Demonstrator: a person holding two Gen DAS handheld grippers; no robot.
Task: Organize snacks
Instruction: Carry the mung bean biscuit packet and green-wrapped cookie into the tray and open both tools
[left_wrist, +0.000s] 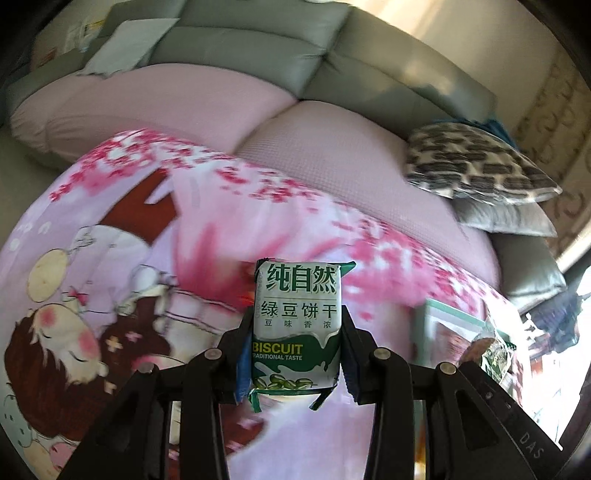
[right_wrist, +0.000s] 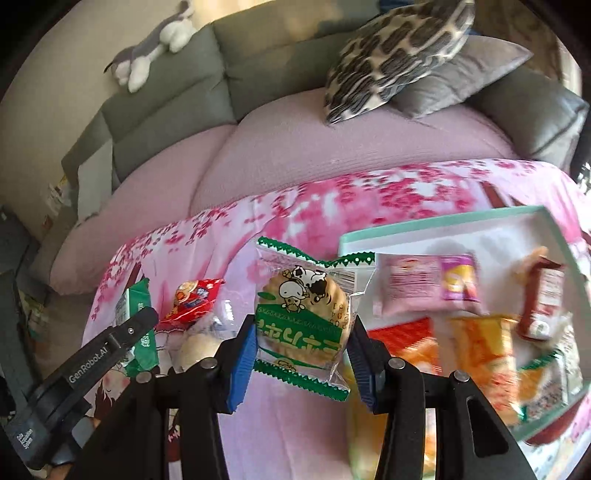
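While the left gripper (left_wrist: 295, 332) clamps a green-and-white biscuit packet (left_wrist: 296, 325) upright between its pads, the right gripper (right_wrist: 301, 332) is closed on a clear cookie packet (right_wrist: 306, 314) with green zigzag seams and a cartoon cow over a round biscuit. Both packets hang above a pink blossom-print cloth (right_wrist: 295, 210) spread over the table.

Just right of the cookie packet sits a white tray with a mint rim (right_wrist: 424, 223), already holding snacks — a pink packet (right_wrist: 410, 284), a dark red one (right_wrist: 543, 299) and an orange one (right_wrist: 484, 350), all smeared by motion. To the left lie a red snack bag (right_wrist: 195, 299) and a pale round bun (right_wrist: 199, 349), partly behind the right gripper's linkage. The left gripper's black arm crosses the lower left of the right view, covering most of its green packet.

Beyond the cloth stands a grey sofa (left_wrist: 258, 44) with pink seat covers — a spotted cushion (left_wrist: 476, 162) lies at its end.
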